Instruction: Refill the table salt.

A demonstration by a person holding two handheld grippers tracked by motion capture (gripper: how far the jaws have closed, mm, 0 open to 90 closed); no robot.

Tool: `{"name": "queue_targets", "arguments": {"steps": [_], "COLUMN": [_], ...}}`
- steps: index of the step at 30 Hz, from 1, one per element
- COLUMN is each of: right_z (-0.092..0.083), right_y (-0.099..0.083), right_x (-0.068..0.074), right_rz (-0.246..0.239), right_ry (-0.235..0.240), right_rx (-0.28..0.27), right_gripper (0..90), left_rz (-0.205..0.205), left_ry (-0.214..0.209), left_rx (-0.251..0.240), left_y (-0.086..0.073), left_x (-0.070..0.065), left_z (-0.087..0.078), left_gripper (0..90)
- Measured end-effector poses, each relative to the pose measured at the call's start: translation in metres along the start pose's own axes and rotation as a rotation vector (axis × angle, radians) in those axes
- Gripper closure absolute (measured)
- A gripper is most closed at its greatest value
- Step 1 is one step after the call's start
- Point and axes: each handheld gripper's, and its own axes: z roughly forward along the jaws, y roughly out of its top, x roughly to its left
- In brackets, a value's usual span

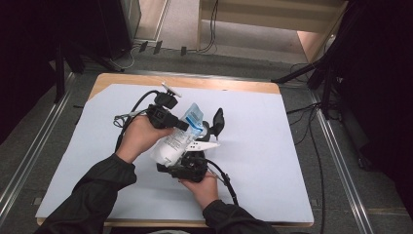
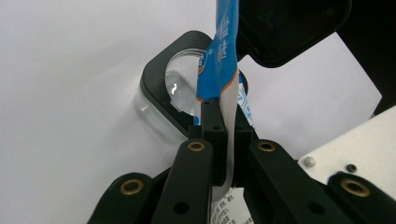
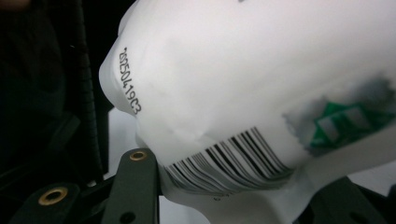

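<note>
From the high view I have the white pouch (image 1: 171, 144) held off the table between both tools, the left gripper (image 1: 181, 125) at its blue top and the right gripper (image 1: 187, 163) under its body. Along the left gripper's jaws, they are pressed together on the pouch's flat top seal, with an open clear container (image 2: 161, 100) just beyond. Along the right gripper's jaws, they clasp the pouch's bulging base; I judge I'm opening it, so next I pull the seal while holding the base steady.

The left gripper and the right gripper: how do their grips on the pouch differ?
The left gripper is shut on the flat blue-printed top edge of the pouch, while the right gripper holds its full white lower part with the barcode. The left jaws stand almost together; the right jaws stand wider apart. Both hold the same pouch above the clear container.
</note>
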Motion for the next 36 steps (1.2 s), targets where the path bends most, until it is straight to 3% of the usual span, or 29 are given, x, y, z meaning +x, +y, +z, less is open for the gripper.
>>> {"name": "queue_targets", "arguments": {"steps": [11,18,26,36], "right_z": [0.003,0.002,-0.001,0.001], "right_y": [0.005,0.005,0.005,0.005], "right_x": [-0.002,-0.001,0.000,-0.006], "right_rz": [0.006,0.014,0.004,0.038], "right_ry": [0.039,0.097,0.103,0.139], "right_rx": [-0.024,-0.059,-0.076,-0.081], "right_gripper": [61.3,62.1,62.2,62.4], "left_rz": [0.002,-0.016,-0.021,0.015], "left_ry": [0.003,-0.068,-0.095,-0.020], "left_rx": [0.021,0.001,0.000,0.046], "left_y": [0.007,0.005,0.005,0.012], "left_x": [0.000,0.003,0.004,0.002], "left_z": [-0.003,-0.005,-0.006,0.002], "left_gripper": [90.0,83.8,81.1,90.0]}}
